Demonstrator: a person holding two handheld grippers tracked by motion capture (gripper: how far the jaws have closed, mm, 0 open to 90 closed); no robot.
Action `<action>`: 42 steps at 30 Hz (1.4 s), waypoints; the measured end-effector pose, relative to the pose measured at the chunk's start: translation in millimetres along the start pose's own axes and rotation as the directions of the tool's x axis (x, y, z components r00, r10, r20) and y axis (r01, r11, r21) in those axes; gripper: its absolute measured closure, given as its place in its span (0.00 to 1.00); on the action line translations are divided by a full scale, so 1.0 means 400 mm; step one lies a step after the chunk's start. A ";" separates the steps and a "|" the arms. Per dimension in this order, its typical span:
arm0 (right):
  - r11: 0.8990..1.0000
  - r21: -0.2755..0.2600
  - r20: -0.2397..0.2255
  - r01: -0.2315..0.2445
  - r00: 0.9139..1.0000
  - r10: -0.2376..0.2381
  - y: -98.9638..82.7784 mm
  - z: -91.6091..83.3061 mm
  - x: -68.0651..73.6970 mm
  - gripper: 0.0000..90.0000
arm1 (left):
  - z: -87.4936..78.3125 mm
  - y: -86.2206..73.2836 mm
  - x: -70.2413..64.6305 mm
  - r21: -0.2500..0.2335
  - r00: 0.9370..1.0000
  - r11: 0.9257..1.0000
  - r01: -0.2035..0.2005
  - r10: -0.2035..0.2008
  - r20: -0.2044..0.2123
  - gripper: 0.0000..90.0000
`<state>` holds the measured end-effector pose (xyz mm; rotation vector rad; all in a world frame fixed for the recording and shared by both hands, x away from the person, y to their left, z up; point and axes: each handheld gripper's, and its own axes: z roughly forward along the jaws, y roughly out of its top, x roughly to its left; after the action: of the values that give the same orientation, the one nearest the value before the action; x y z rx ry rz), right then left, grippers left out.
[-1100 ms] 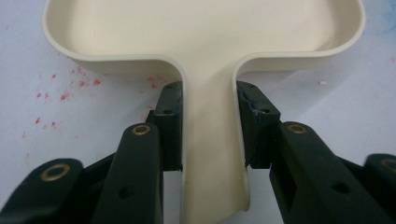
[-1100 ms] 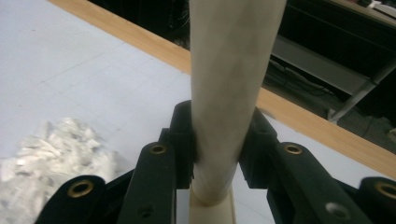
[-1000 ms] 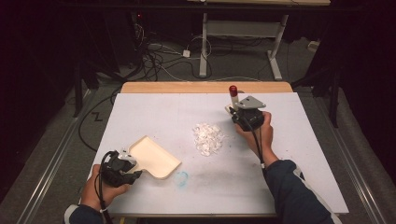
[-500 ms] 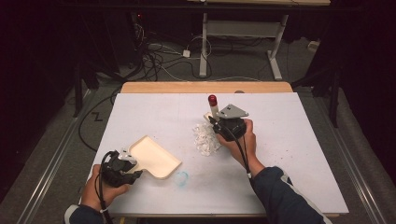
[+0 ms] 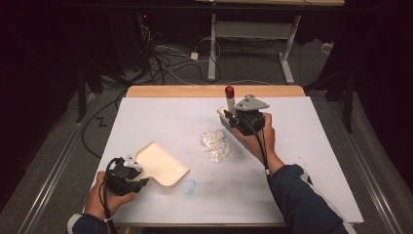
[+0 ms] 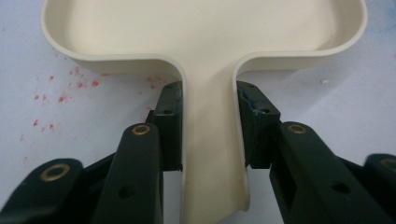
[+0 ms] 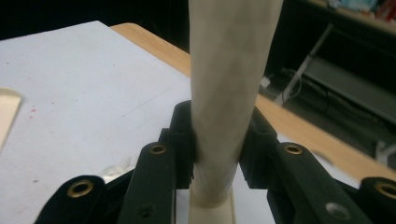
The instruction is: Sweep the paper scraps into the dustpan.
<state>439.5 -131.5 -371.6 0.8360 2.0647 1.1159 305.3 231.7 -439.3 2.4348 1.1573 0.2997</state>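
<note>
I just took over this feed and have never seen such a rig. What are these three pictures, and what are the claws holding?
No robot here: a person holds a hand-held two-jaw tool in each hand. The high view looks down on a white table. The other two pictures come from cameras riding on each tool, looking along its black jaws. The left claw is shut on the handle of a cream dustpan. The right claw is shut on the cream handle of a brush with a red tip, held upright. A small pile of white scraps lies between them, beside a faint blue mark.
</note>
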 end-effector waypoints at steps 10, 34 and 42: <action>0.993 -0.050 -0.035 0.111 0.993 -0.113 -0.011 0.115 -0.040 0.80 | 0.009 -0.002 0.006 0.008 1.000 1.000 -0.008 0.008 0.013 0.70; 0.988 -0.113 -0.285 0.102 0.950 -0.131 -0.061 0.081 -0.020 0.80 | 0.027 0.007 -0.011 0.048 0.998 0.998 -0.048 0.047 0.034 0.70; 0.987 -0.118 -0.293 0.108 0.946 -0.139 -0.071 0.078 0.000 0.79 | 0.043 0.034 -0.032 0.072 0.994 0.992 -0.100 0.097 0.053 0.70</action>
<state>457.1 -129.4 -409.9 0.5026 2.2492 1.3309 312.7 209.3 -448.3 2.5544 1.0470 0.2283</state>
